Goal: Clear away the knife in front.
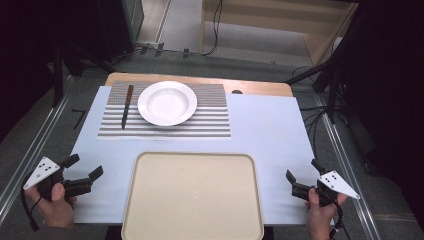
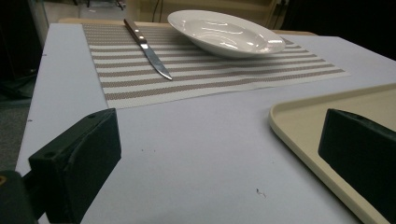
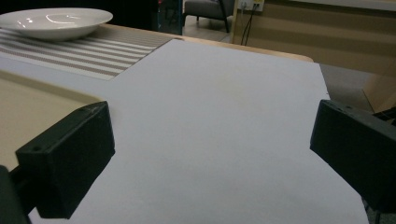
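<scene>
Left gripper [image 1: 85, 167] low at the near left corner of the desk [image 1: 270, 130], jaws wide apart, nothing between them. Right gripper [image 1: 302, 172] at the near right edge, jaws likewise apart and empty. Beige tray [image 1: 192, 197] lies between the two, just beside each. Farther back, a striped placemat [image 1: 210, 120] carries a white plate [image 1: 167, 103], with a knife [image 1: 127, 105] just to its left, wooden handle away from the person. Both well apart from the grippers.

Overhead plus two low table-level views
</scene>
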`<state>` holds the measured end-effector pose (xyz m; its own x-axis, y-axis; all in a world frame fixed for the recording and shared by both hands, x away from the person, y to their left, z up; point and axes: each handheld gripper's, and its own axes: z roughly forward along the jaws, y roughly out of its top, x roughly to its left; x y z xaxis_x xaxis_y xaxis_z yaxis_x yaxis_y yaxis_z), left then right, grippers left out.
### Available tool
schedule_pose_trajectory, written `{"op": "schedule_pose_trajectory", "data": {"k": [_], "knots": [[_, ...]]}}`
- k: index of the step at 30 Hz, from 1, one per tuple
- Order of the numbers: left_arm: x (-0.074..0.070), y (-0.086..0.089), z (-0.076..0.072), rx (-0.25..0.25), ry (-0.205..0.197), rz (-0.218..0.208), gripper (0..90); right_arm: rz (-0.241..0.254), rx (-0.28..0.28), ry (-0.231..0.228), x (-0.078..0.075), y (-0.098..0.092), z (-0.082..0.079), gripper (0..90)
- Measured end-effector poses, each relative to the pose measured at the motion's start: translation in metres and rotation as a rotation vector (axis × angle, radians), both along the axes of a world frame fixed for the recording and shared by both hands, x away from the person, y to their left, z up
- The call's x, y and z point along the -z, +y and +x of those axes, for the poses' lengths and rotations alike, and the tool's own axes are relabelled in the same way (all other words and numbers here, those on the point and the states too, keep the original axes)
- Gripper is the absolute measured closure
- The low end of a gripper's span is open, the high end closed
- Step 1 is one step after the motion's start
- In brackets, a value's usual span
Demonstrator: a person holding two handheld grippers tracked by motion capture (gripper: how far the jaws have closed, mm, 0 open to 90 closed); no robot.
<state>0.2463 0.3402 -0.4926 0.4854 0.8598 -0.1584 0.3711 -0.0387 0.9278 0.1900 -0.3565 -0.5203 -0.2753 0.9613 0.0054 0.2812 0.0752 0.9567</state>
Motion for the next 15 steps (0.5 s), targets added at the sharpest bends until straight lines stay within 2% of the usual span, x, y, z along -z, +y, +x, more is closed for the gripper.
{"op": "schedule_pose_trajectory", "data": {"k": [6, 12, 15], "knots": [[-0.0011, 0.0, -0.0003, -0.013, 0.0, 0.003, 0.0, -0.006, -0.001, -0.002, 0.0, 0.0002, -0.0001, 0.0], [-0.0049, -0.0011, -0.0001, -0.003, 0.007, 0.021, 0.0, -0.006, 0.003, -0.005, 0.0001, 0.0, -0.0003, 0.0], [-0.0085, -0.0025, 0.0011, -0.004, 0.012, 0.008, 0.0, -0.003, 0.003, -0.005, 0.0001, -0.0002, -0.0004, 0.0]]}}
